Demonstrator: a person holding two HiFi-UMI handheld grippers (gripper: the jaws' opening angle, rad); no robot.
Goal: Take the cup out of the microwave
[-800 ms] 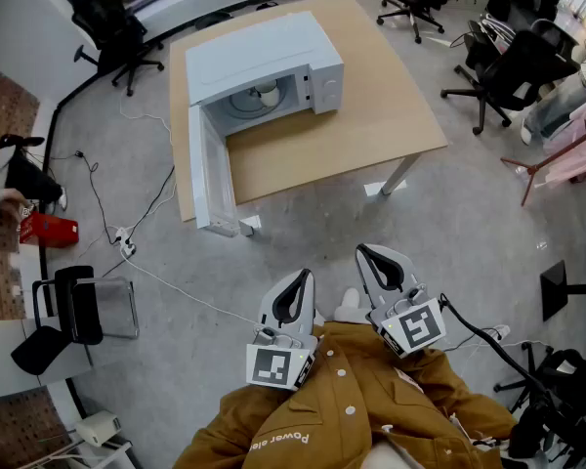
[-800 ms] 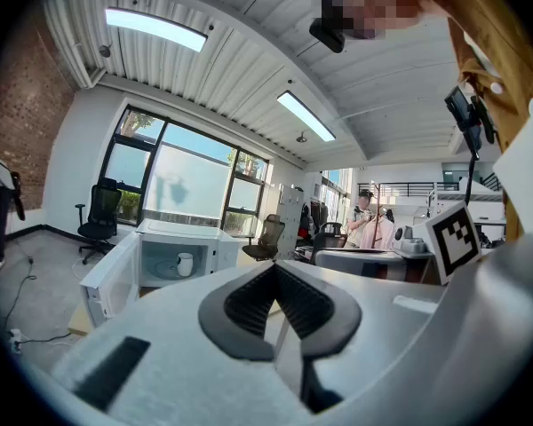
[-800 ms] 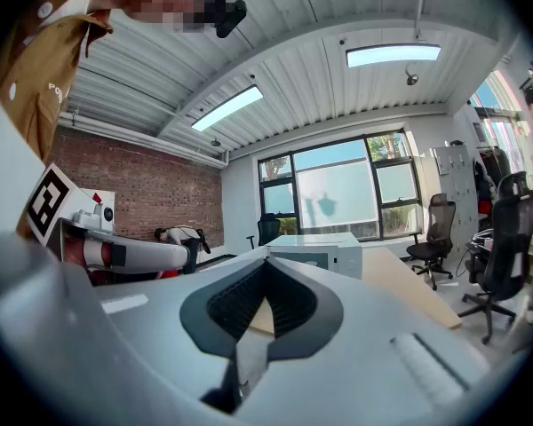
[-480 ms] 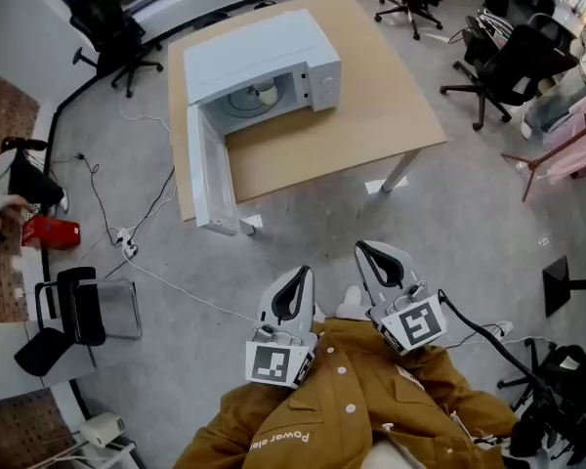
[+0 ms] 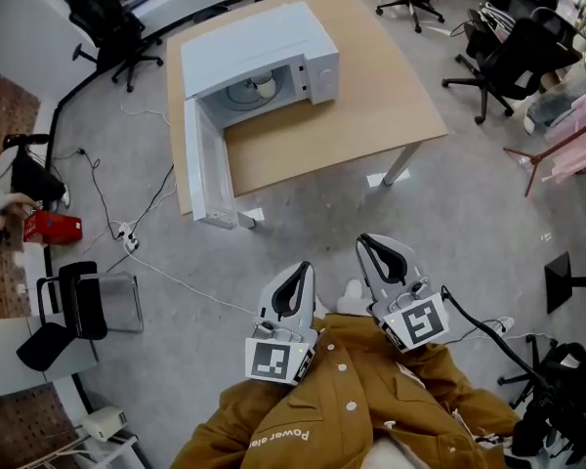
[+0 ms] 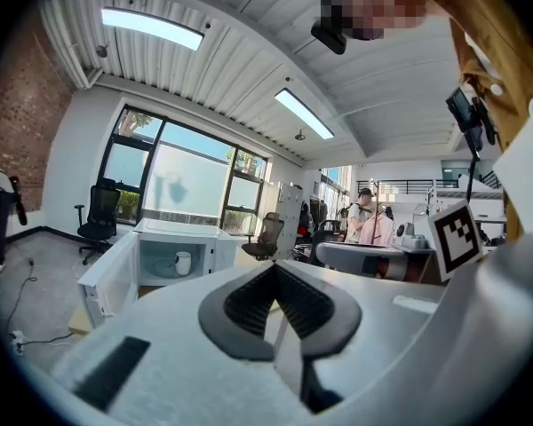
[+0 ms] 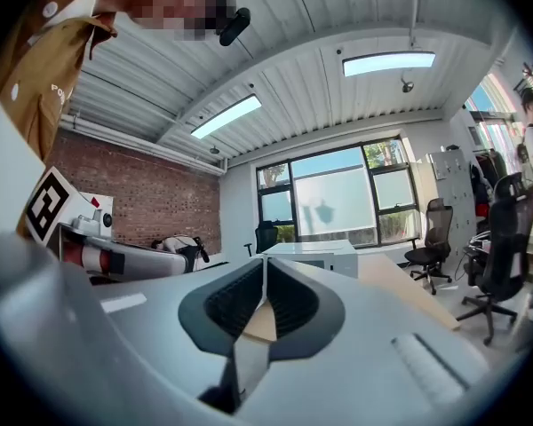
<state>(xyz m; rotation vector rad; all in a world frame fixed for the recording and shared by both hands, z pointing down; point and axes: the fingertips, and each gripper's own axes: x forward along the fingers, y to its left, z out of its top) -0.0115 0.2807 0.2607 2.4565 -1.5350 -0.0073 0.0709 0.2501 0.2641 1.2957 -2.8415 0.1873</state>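
Note:
A white microwave [image 5: 259,52] stands on a wooden table [image 5: 371,106] with its door [image 5: 203,169] swung wide open toward me. Inside it, on the turntable, sits a white cup [image 5: 265,84], which the left gripper view also catches as the cup [image 6: 184,263] far ahead. Both grippers hang close to my chest, a good way short of the table. My left gripper [image 5: 301,271] is shut with nothing in it, its tip [image 6: 274,266] pointing toward the microwave [image 6: 173,248]. My right gripper [image 5: 366,244] is shut and empty too, its tip [image 7: 264,260] level.
Grey floor lies between me and the table. Cables and a power strip [image 5: 125,242] trail at the left, beside a black chair [image 5: 78,306]. Office chairs [image 5: 513,57] stand at the right and behind the table. A person [image 6: 369,218] stands far off in the left gripper view.
The microwave and table have slid slightly up in the head view. Both grippers keep their place near my chest and stay shut.

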